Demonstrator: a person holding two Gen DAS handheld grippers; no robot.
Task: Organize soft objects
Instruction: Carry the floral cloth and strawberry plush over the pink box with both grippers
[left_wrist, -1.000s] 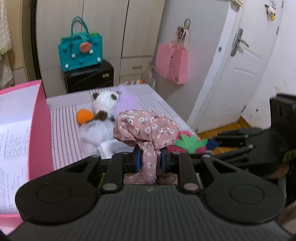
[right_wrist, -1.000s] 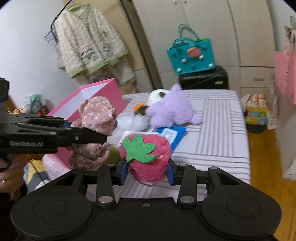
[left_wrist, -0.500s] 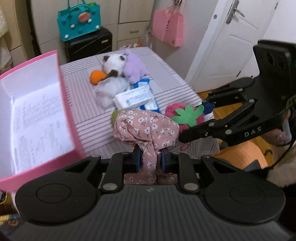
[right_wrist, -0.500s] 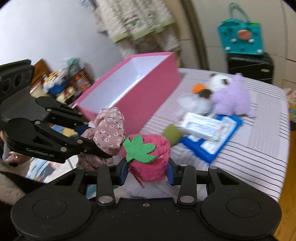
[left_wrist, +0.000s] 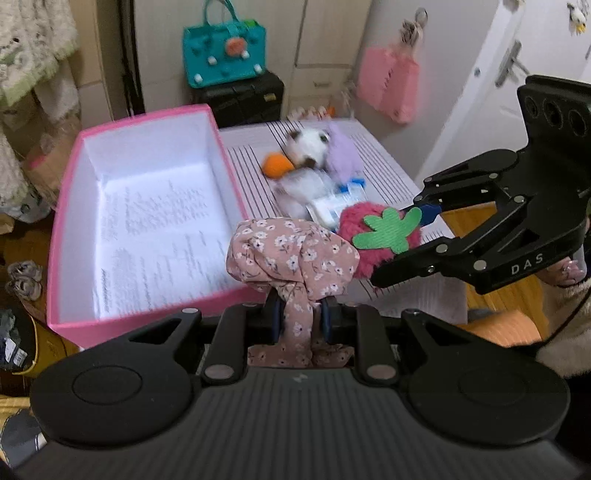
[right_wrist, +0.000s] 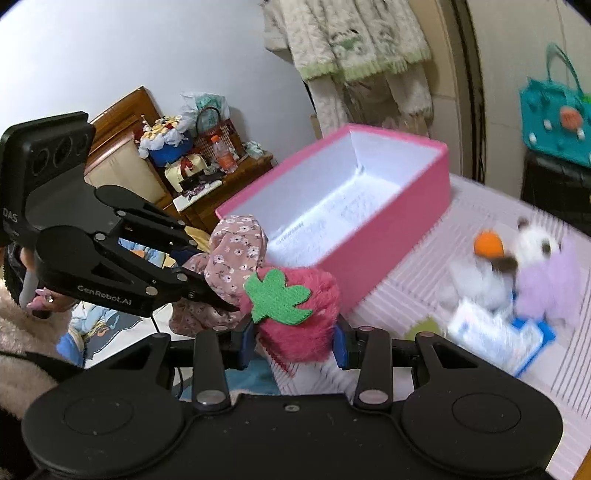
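Observation:
My left gripper (left_wrist: 298, 318) is shut on a pink floral cloth bundle (left_wrist: 291, 258), held above the near right corner of the open pink box (left_wrist: 144, 218). My right gripper (right_wrist: 295, 339) is shut on a fuzzy red strawberry plush with a green leaf (right_wrist: 295, 306), right beside the bundle (right_wrist: 236, 254), near the box's near end (right_wrist: 354, 206). The box has a white inside with printed paper on its floor. The right gripper also shows in the left wrist view (left_wrist: 402, 240).
On the striped bed (left_wrist: 373, 155) lie a white-and-brown plush (left_wrist: 308, 142), a purple plush (left_wrist: 341, 155), an orange ball (left_wrist: 277, 166) and a wipes pack on a blue pad (right_wrist: 491, 332). A teal bag on a black case (left_wrist: 225, 55) stands behind. A cluttered wooden stand (right_wrist: 207, 173) is left.
Both grippers swung left toward the pink box with their loads still held. The box now fills the left of both views and the toys on the bed have shifted right.

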